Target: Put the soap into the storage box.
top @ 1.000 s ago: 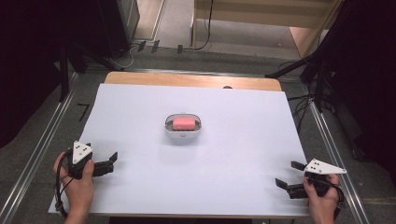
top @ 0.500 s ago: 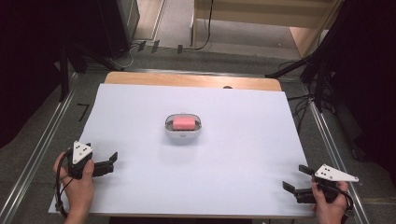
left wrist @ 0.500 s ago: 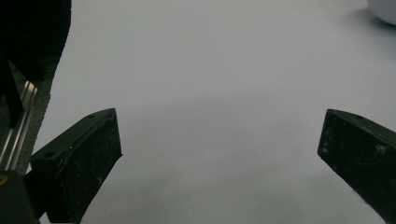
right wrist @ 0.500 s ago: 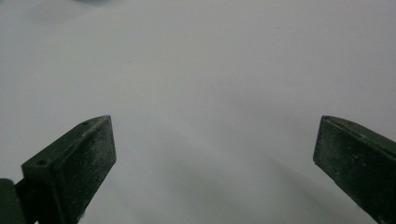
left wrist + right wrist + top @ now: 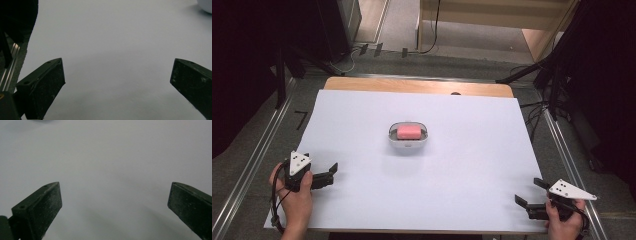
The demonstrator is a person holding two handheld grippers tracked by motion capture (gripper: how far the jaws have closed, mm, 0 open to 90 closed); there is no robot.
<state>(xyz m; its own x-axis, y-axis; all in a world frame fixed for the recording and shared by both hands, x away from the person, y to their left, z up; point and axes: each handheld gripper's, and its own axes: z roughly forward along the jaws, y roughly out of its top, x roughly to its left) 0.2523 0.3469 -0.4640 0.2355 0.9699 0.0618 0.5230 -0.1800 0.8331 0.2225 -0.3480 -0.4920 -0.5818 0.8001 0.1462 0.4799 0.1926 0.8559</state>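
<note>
A pink bar of soap (image 5: 409, 132) lies in a small white dish (image 5: 408, 143) at the middle of the white table sheet (image 5: 452, 170). My left gripper (image 5: 333, 173) rests low at the sheet's front left, held by a hand, jaws wide apart and empty. At the front right corner my right gripper (image 5: 528, 192) is held just above the sheet, also open with nothing between its jaws. In the left gripper view the left gripper (image 5: 117, 75) faces bare sheet, with the dish's edge (image 5: 206, 5) at the top right. The right gripper (image 5: 115, 195) looks along bare sheet too.
A wooden table edge (image 5: 417, 86) shows beyond the sheet. Metal rails (image 5: 249, 165) run along the left and right sides. Dark stands and cables (image 5: 557, 75) crowd the floor at the back and right.
My right gripper has drawn back toward the front right corner of the sheet. The left gripper and the soap dish have stayed put.
</note>
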